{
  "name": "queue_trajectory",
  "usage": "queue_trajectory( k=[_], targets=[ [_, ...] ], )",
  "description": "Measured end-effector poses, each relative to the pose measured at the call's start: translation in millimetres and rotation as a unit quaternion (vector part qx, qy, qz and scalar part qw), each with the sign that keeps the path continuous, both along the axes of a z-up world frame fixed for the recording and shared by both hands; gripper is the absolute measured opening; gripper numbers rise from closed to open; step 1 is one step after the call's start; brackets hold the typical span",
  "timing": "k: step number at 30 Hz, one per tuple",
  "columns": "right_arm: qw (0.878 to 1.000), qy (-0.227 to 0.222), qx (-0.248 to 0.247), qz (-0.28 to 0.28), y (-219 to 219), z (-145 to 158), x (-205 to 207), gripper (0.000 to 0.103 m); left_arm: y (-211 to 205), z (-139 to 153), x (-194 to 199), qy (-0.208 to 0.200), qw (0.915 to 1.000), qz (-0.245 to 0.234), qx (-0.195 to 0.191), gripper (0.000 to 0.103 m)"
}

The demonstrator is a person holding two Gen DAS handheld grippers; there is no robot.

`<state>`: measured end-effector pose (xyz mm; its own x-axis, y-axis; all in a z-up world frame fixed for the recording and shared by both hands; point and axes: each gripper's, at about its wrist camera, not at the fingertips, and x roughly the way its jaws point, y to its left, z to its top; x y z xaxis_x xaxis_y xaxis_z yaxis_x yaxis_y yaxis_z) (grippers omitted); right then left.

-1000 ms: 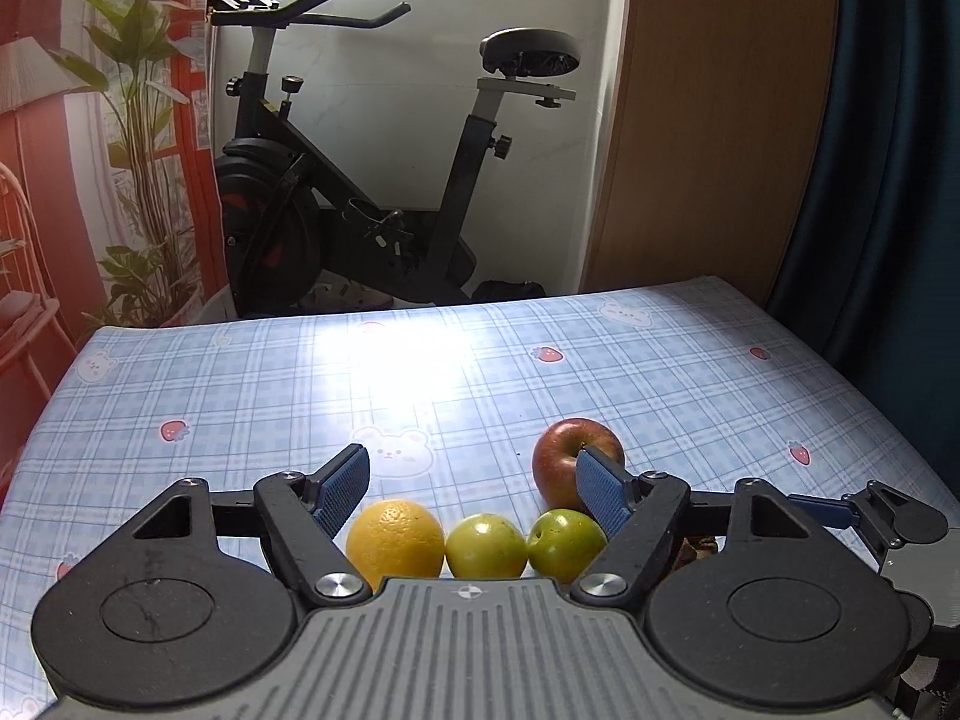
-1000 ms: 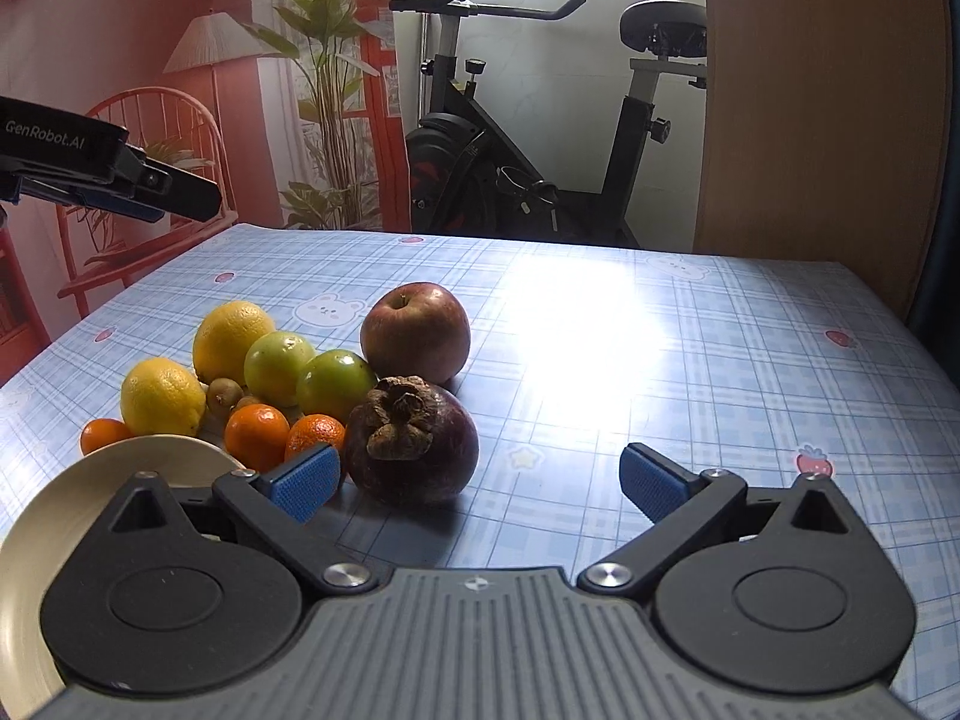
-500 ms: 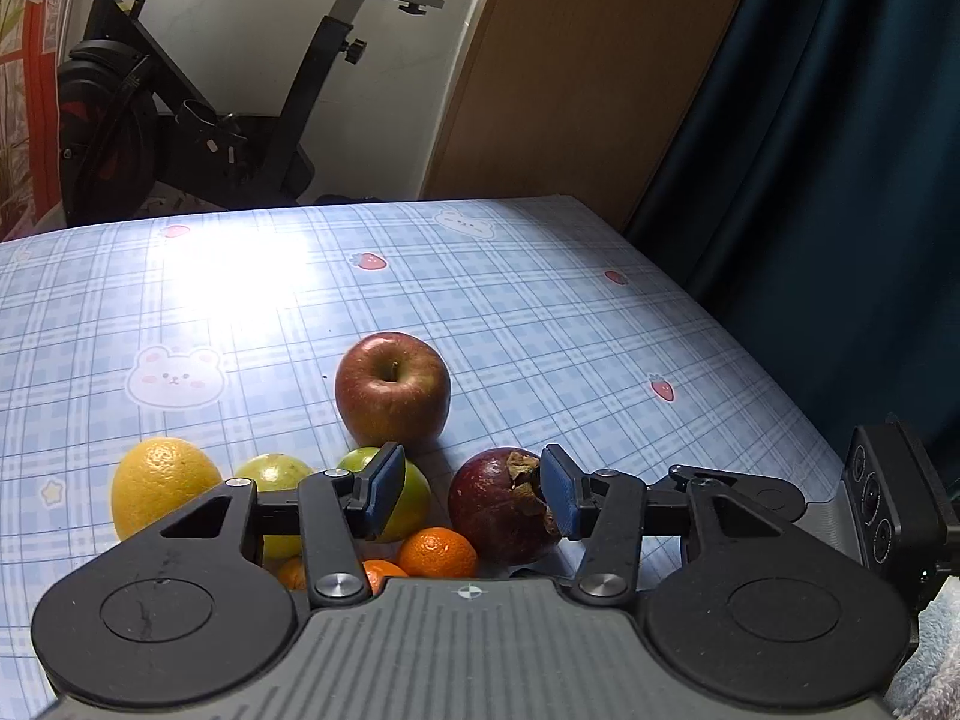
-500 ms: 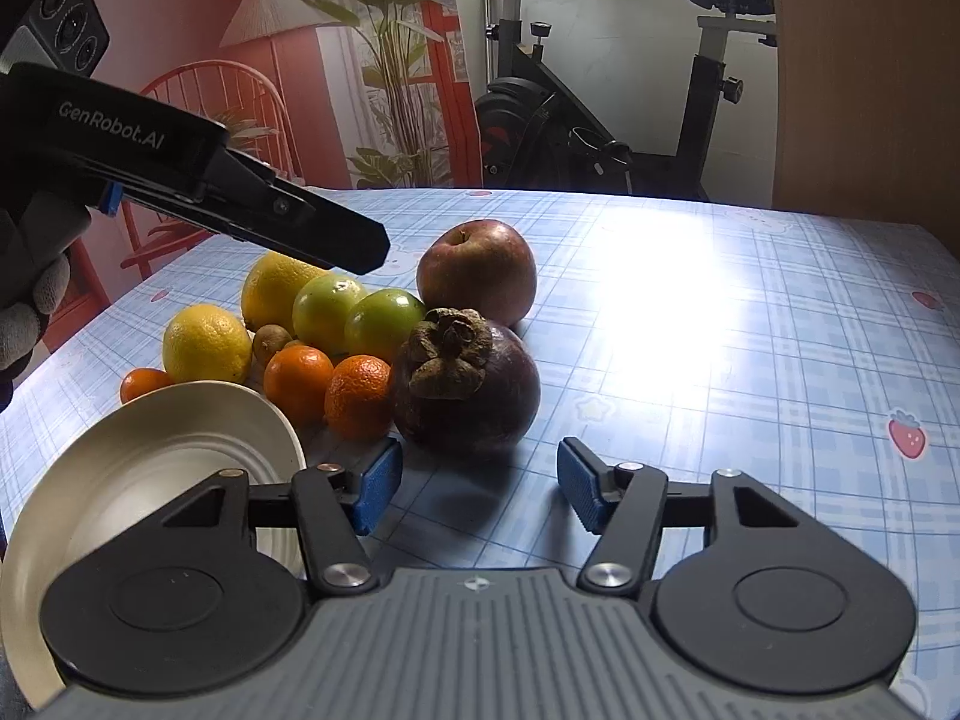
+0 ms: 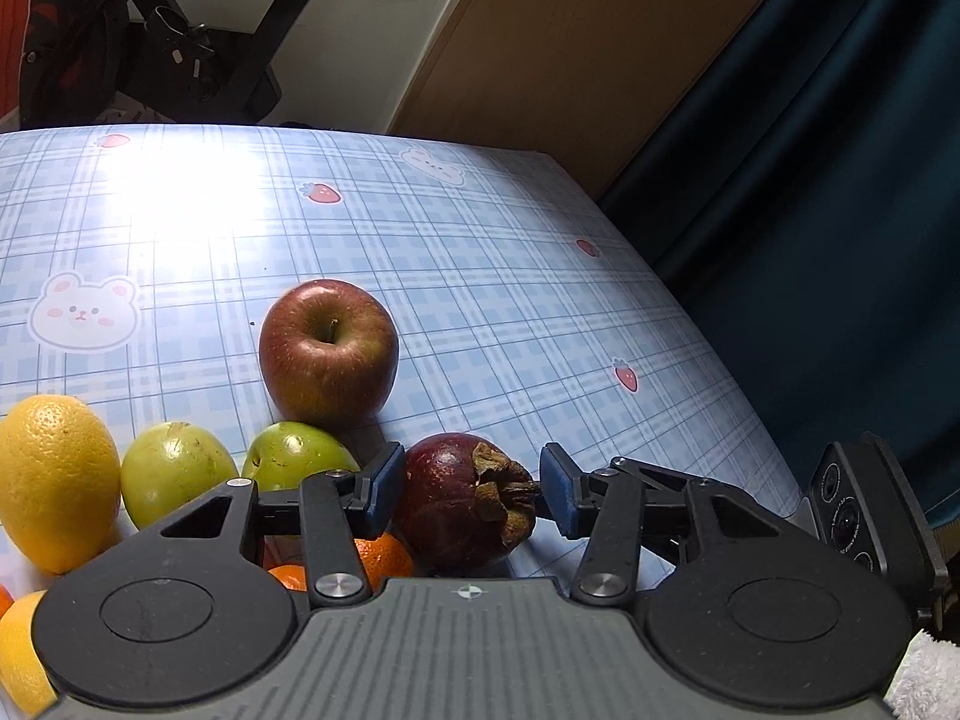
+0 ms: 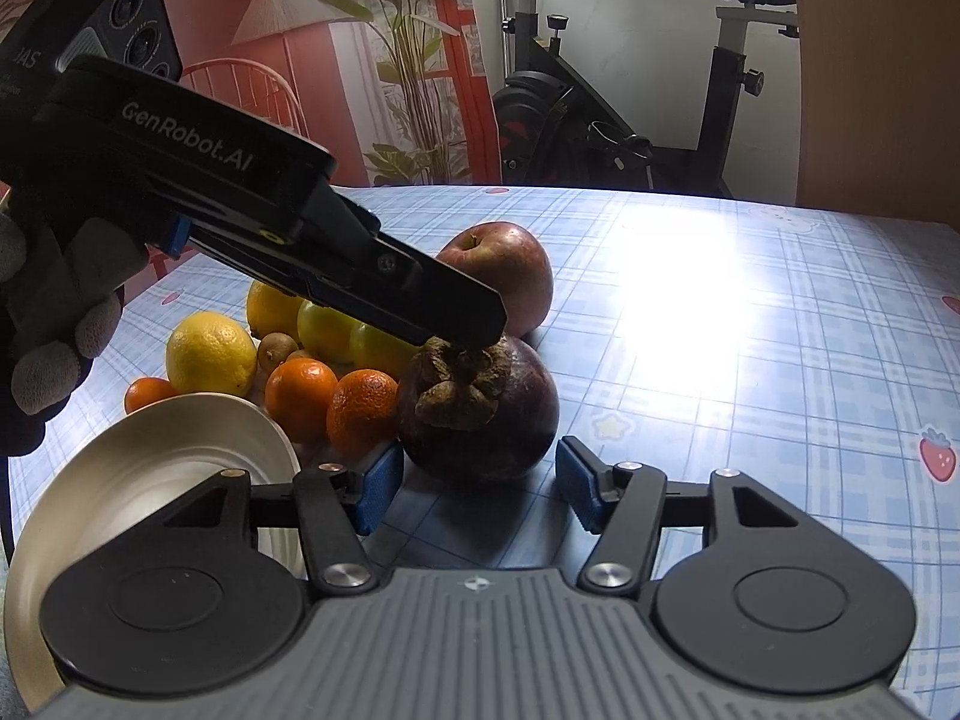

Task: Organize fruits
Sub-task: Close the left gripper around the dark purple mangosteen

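Straddling the mangosteen (image 5: 462, 501), the left claw (image 5: 471, 483) stands apart; grip its hard, smooth, weighty rind below the brittle calyx.

A table (image 6: 750, 324) under a blue plaid cloth with bears and strawberries carries the fruit. A red apple (image 6: 501, 276), a dark mangosteen (image 6: 480, 414), lemons, green fruits and small oranges cluster at its left. A metal plate (image 6: 174, 450) lies nearest.
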<state>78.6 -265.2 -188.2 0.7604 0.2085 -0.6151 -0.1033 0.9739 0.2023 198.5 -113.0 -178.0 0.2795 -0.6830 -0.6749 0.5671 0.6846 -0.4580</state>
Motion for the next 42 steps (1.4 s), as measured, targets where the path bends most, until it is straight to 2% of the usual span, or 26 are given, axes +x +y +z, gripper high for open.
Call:
queue_trajectory(
  k=[14, 18, 29, 42],
  targets=[
    [1.000, -0.003, 0.011, -0.004, -2, -1, -1, 0.060, 5, -4, 12, 0.032, 0.9993, 0.002, -0.016, 0.052],
    [1.000, -0.003, 0.020, -0.007, -4, -1, -1, 0.060, 5, -7, 18, 0.052, 0.9983, 0.014, -0.022, 0.055],
    [1.000, -0.003, 0.023, -0.013, -1, 3, -5, 0.060, 2, 0, 9, 0.035, 0.9994, 0.002, -0.009, 0.055],
    [1.000, -0.021, 0.005, 0.012, 25, 36, -17, 0.060, 31, 32, -19, 0.004, 0.9999, -0.001, -0.012, 0.055]
  ],
)
